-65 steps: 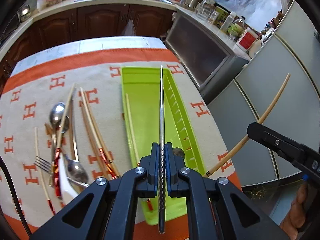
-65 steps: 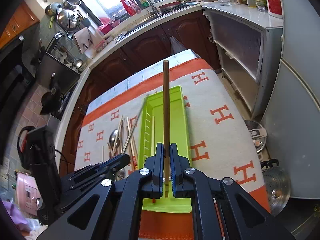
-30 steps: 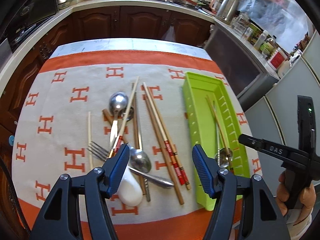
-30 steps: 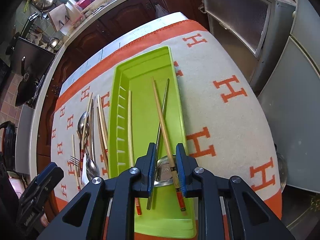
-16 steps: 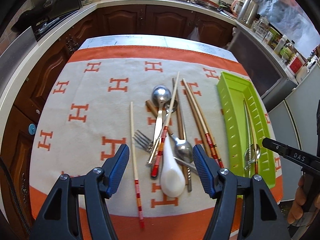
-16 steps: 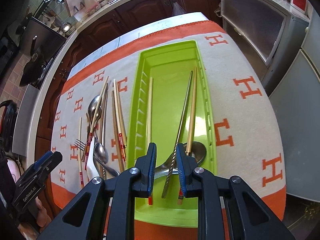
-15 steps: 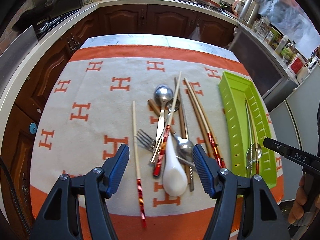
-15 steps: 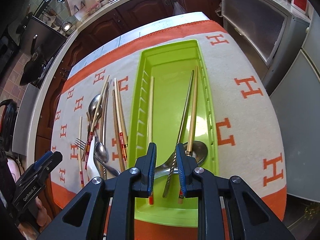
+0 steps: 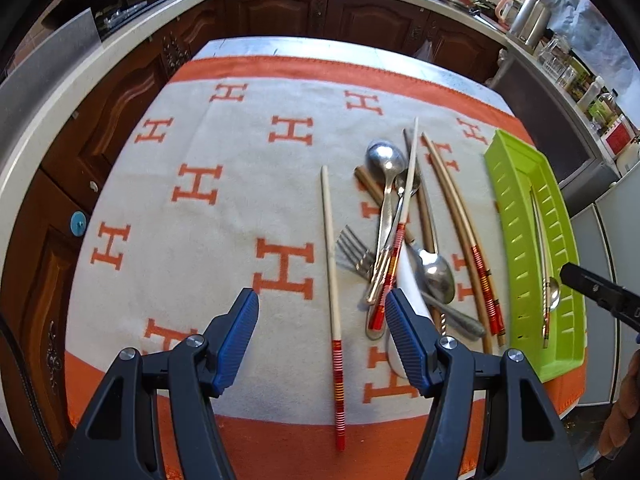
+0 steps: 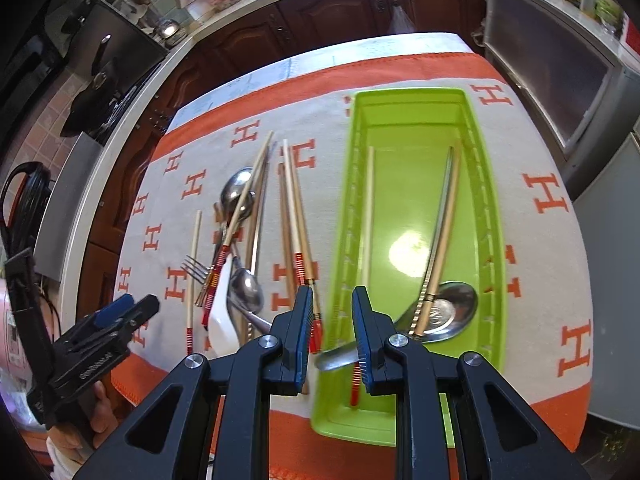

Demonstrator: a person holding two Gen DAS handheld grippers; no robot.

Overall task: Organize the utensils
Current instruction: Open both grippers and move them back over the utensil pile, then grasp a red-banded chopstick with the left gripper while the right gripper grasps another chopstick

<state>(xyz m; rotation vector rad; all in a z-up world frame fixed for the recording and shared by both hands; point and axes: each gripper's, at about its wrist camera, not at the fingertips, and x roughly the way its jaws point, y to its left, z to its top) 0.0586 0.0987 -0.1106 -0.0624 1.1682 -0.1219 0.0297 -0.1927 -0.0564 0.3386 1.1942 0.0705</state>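
Now that both claws have let go of what they carried a couple of seconds ago, the green tray (image 10: 408, 120) holds more than it did: a metal chopstick (image 10: 442, 216) and a wooden chopstick (image 10: 448, 220) lie side by side along the tray's right wall, their near ends resting on a steel spoon (image 10: 448, 312) at the tray's near end. A pale chopstick (image 10: 366, 216) lies along the tray's left wall.

The left claw (image 9: 320, 336) stands spread wide with nothing between its pads. It has swung away from the tray and now hangs over the loose pile on the bench cloth (image 9: 200, 240) left of the tray, almost straddling a single red-banded chopstick (image 9: 332, 272) that lies apart from the rest. Between that chopstick and the tray sit a fork (image 9: 354, 256), two more spoons, a white ceramic spoon (image 9: 408, 280) and a pair of chopsticks (image 9: 468, 236) closest to the tray.

The right claw (image 10: 332, 336) is nearly pressed together, a narrow gap left and nothing pinched. It has slid leftward and now sits over the tray's near left wall.

One round of delivery looks finished, and most of the work remains: the bulk of the utensils are still outside the tray. The left claw seems placed to take the lone chopstick next, the easiest piece since nothing overlaps it.
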